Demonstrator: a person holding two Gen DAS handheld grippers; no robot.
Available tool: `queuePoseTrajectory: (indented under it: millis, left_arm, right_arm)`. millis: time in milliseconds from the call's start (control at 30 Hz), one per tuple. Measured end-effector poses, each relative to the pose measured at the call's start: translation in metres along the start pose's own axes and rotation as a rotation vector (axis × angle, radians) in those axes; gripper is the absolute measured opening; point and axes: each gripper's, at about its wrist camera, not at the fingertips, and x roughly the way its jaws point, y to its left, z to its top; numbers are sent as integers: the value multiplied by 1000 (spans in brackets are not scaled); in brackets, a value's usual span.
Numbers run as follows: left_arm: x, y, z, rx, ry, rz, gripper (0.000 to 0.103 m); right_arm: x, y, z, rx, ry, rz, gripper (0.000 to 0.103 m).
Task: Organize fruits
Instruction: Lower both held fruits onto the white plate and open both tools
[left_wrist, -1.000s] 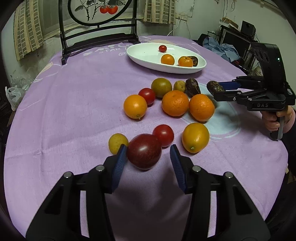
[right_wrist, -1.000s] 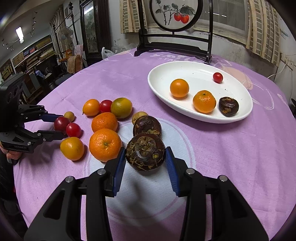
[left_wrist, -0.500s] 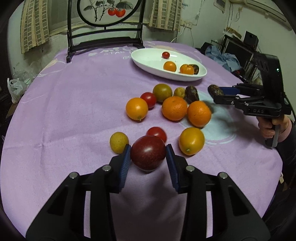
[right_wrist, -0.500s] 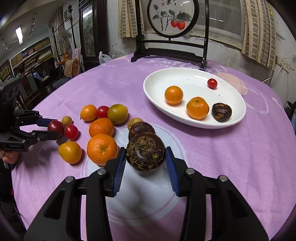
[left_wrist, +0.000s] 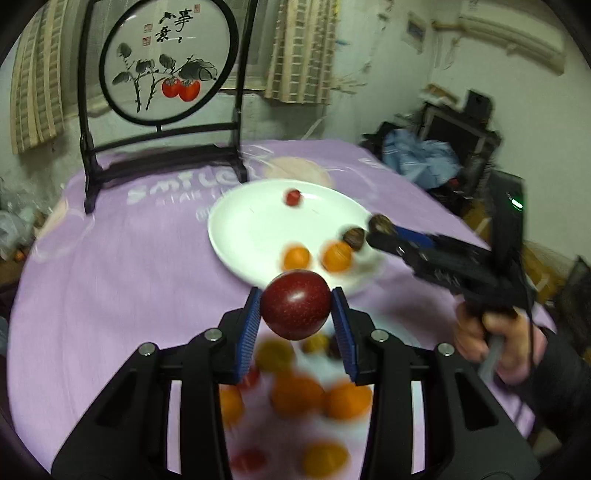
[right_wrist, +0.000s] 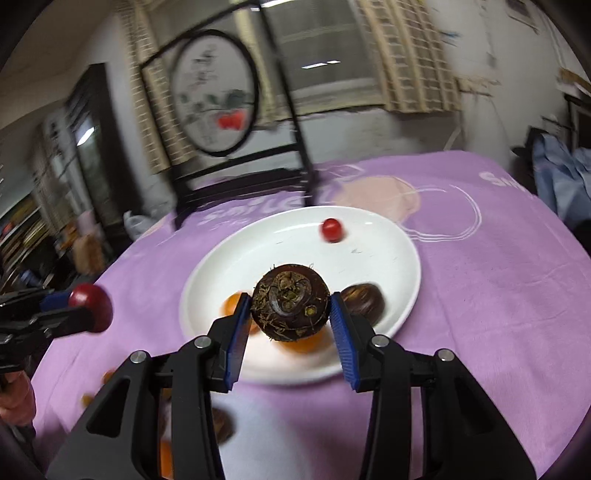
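Two fruits are riding in the air, one in each tool. The dark, rough-skinned fruit (right_wrist: 290, 301) is sitting clamped in the right tool (right_wrist: 291, 321), directly over the near half of the white plate (right_wrist: 399, 236), so only a short drop seems to be remaining. The red plum (left_wrist: 295, 304) is being pinched in the left tool (left_wrist: 295, 325), and the plate (left_wrist: 236, 225) is lying ahead of it and beyond; the right tool is judged nearer. The left view is showing blurred loose fruits (left_wrist: 314, 398) on the purple worktop (left_wrist: 110, 266) below its tool; the right view is showing a cherry tomato (right_wrist: 331, 229) and a second dark fruit (right_wrist: 364, 300) on the plate.
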Motion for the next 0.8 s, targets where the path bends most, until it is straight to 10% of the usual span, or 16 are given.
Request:
queuePoseTrajectory:
  millis: [367, 467, 800]
  left_arm:
    - [126, 16, 38, -31, 179, 165, 41]
    - [110, 15, 40, -40, 138, 232, 89]
    - [-17, 39, -13, -134, -57, 224, 101]
  right_arm:
    - [28, -12, -1, -19, 31, -6, 53]
    - [16, -8, 2, -46, -2, -40, 64]
    - [-29, 64, -30, -219, 133, 242, 64]
